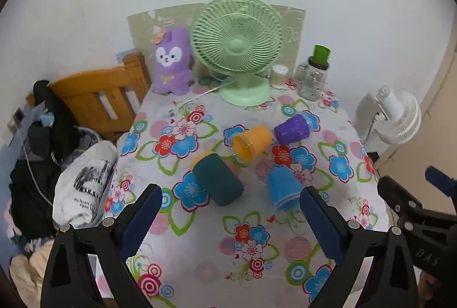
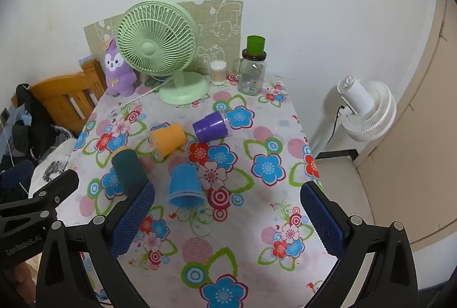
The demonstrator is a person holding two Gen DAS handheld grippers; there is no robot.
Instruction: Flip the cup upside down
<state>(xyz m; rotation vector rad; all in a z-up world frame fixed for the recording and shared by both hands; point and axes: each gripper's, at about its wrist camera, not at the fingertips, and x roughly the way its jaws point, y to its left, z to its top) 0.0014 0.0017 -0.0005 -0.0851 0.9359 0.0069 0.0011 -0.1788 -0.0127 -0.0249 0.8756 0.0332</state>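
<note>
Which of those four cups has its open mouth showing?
The orange cup, lying on its side mid-table with its rim facing the cameras. The dark green, blue and purple cups show only their outsides.

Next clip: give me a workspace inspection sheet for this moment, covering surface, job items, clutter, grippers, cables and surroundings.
Surface: table under a flowered cloth.
Job's things: four cups. Blue cup stands mouth down; dark green cup, orange cup and purple cup lie on their sides.
Clutter: green desk fan, purple plush toy, glass jar topped with a green cup, small white container.
Grippers: left gripper and right gripper both open, empty, above the near edge.
Cables: white cord from the fan base.
Surroundings: white floor fan, wooden bed frame, piled clothes.
</note>
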